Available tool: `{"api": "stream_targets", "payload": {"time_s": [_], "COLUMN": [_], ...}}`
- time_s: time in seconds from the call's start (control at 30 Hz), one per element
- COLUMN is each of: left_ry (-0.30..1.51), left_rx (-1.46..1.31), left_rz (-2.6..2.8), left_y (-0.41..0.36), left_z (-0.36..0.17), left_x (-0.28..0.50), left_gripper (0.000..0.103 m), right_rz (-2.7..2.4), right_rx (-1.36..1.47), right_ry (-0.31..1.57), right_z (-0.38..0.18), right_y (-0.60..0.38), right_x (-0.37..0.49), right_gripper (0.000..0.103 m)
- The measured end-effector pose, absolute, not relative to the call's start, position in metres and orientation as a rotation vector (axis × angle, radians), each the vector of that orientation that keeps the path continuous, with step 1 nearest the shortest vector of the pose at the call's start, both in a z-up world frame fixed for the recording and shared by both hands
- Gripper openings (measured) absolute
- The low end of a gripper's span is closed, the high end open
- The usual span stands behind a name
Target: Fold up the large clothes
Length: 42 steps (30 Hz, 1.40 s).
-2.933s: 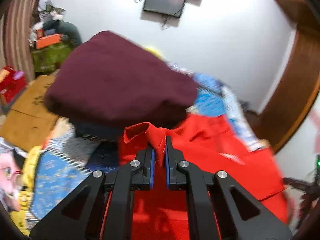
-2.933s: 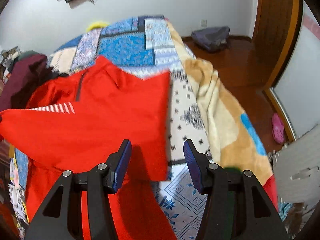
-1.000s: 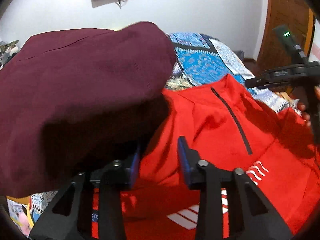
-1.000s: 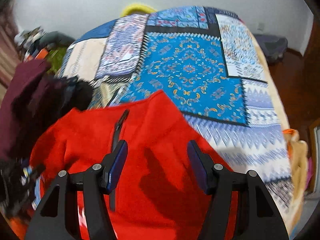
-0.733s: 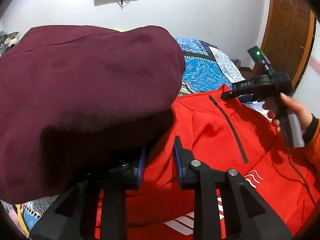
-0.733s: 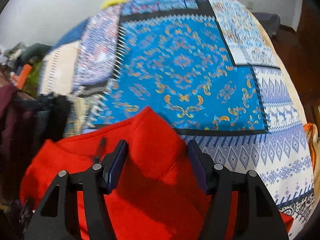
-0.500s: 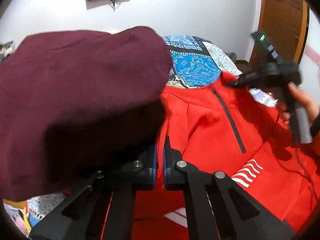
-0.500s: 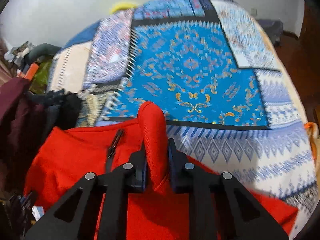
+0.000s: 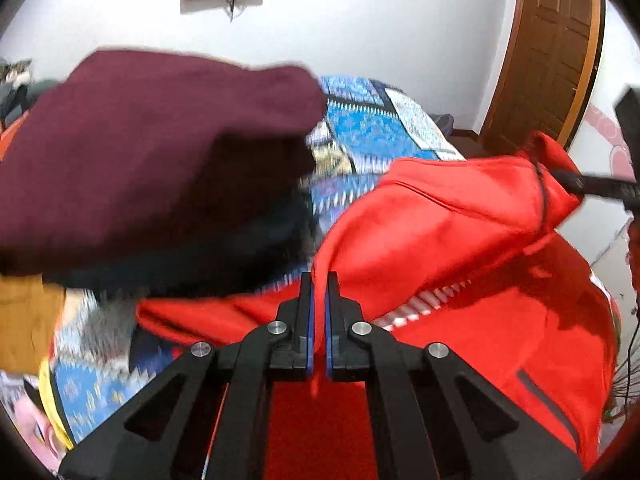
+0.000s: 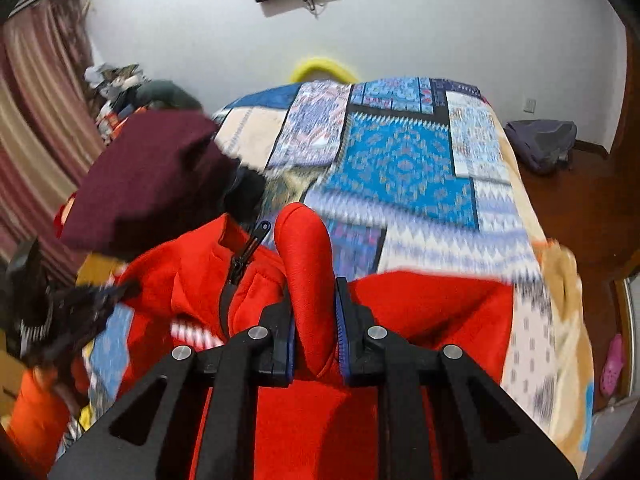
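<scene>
Matt red fleece pullover (image 10: pixel 400 300)

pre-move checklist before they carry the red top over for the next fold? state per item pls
1. Left gripper shut on the red top: ok, a thin fold sits between the pads.
2. Right gripper shut on the red top: ok, a thick roll of fabric by the zip is pinched.
3. Top lifted off the quilt at the collar end: ok.
4. Lower hem free of the bed: cannot tell, hidden under the grippers.
5. Maroon pile clear of the left side: not ok, it sits right beside the left gripper.
6. Fabric taut between the grips: cannot tell, blurred.
</scene>
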<state>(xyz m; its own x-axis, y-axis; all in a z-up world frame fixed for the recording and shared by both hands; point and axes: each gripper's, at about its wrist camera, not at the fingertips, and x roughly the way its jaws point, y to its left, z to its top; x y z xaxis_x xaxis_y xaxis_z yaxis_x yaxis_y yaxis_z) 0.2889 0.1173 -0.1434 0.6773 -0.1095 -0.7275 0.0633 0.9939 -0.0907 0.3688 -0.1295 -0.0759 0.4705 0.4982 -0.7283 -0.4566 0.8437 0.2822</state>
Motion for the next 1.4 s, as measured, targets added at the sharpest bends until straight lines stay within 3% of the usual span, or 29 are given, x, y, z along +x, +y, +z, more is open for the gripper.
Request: {"api": "stream_targets", "payload": {"time_s": [0.17, 0.33, 0.47, 0.63, 0.73, 0.8, 0.97, 1.23, 1.4], "left_ry": [0.936, 1.049, 1.042, 0.986, 0.924, 0.876, 0.855, 1.009, 0.995], "left_rx": [-0.019, 0.001, -0.042, -0.061, -0.045, -0.034, -0.015, 0.013, -0.020], "left_rz": [-0.074, -0.023, -0.019, -0.008, -0.011, -0.008, -0.017, 0.090, 0.140], "left_y": [0.108, 0.105, 0.113, 0.120, 0.120, 0.114, 0.101, 0.114, 0.140], "left_z": [-0.175, -0.206, -0.199, -0.170, -0.148, -0.135, -0.135, -0.205, -0.219], "left_x": [0.261, 0.242, 0.225, 0.215, 0.225, 0.231, 0.261, 0.299, 0.288], "left_gripper": [0.002, 0.006, 0.011, 0.014, 0.023, 0.041, 0.044, 0.044, 0.051], "right_rz": [0.572, 0.541, 0.519, 0.533, 0.521, 0.526, 0.487, 0.302, 0.199], "right_rx": [-0.013, -0.032, -0.036, -0.001, 0.014, 0.027, -0.010, -0.251, -0.188], "right_ry": [0.920, 0.977, 1.027, 1.022, 0.971, 0.932, 0.880, 1.030, 1.056], "right_z": [-0.102, -0.124, -0.127, -0.105, -0.085, -0.073, -0.070, -0.145, -0.157], "right_y": [-0.135, -0.143, -0.155, -0.172, -0.175, -0.173, -0.153, -0.134, -0.187], "right_x": [0.316, 0.285, 0.273, 0.269, 0.274, 0.283, 0.316, 0.381, 0.394], "right_gripper": [0.017, 0.029, 0.039, 0.040, 0.041, 0.046, 0.056, 0.056, 0.056]}}
